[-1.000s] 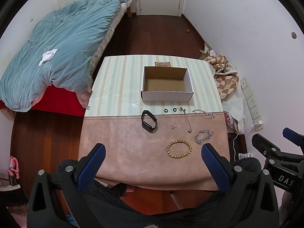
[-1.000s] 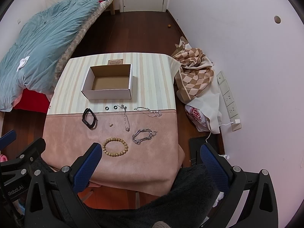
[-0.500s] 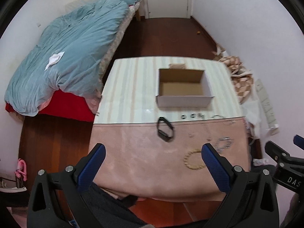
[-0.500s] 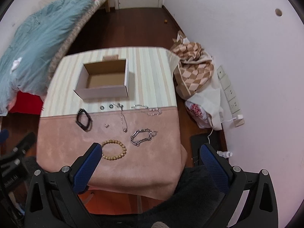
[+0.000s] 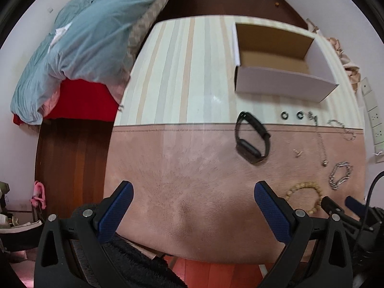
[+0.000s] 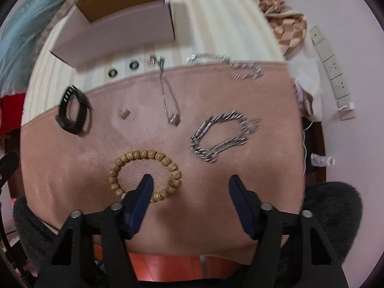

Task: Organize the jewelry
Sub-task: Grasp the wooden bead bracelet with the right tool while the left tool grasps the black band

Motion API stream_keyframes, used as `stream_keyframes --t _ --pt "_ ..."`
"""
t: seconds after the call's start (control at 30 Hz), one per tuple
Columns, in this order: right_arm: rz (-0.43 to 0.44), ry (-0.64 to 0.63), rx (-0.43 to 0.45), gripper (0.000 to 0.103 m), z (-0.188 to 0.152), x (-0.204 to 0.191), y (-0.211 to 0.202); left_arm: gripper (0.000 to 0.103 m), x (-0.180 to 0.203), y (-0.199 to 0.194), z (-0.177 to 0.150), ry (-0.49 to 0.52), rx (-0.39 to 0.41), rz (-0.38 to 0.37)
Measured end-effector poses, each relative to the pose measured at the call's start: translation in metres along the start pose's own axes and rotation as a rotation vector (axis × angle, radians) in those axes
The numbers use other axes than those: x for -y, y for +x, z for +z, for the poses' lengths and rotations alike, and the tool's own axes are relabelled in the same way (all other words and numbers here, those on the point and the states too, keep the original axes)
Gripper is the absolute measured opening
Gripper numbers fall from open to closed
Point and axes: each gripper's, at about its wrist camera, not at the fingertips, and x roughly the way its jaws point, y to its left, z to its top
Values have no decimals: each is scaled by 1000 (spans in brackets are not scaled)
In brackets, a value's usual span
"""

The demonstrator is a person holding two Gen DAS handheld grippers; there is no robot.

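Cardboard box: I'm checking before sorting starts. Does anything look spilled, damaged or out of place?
Nothing stands out. The cardboard box sits upright and empty; the wooden bead bracelet, silver chain bracelet and black band lie apart on the cloth.

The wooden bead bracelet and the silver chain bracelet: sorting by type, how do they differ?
The wooden bead bracelet is tan round beads in a neat ring; the silver chain bracelet is metal links in an irregular loop. The right tongs have one finger over the beads; the chain lies untouched. Both lie flat on the pink cloth.
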Motion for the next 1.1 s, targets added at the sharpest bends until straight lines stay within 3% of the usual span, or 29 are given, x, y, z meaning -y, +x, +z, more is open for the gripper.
stream_keyframes --t 0.3,0.57,0.8,0.93,1.1 --pt "14 -21 10 10 -7 -13 20 102 7 20 4 21 -30 14" --pt "55 -47 108 9 -8 -18 -13 102 17 26 16 32 -33 -13" --pt "50 -51 179 9 19 -20 -39 102 16 41 37 -29 -53 -103" --pt "40 -40 185 9 42 -9 -39 83 17 58 48 -75 -99 -166" --pt "38 -25 174 9 62 -1 -31 49 24 83 52 -84 -160 -210"
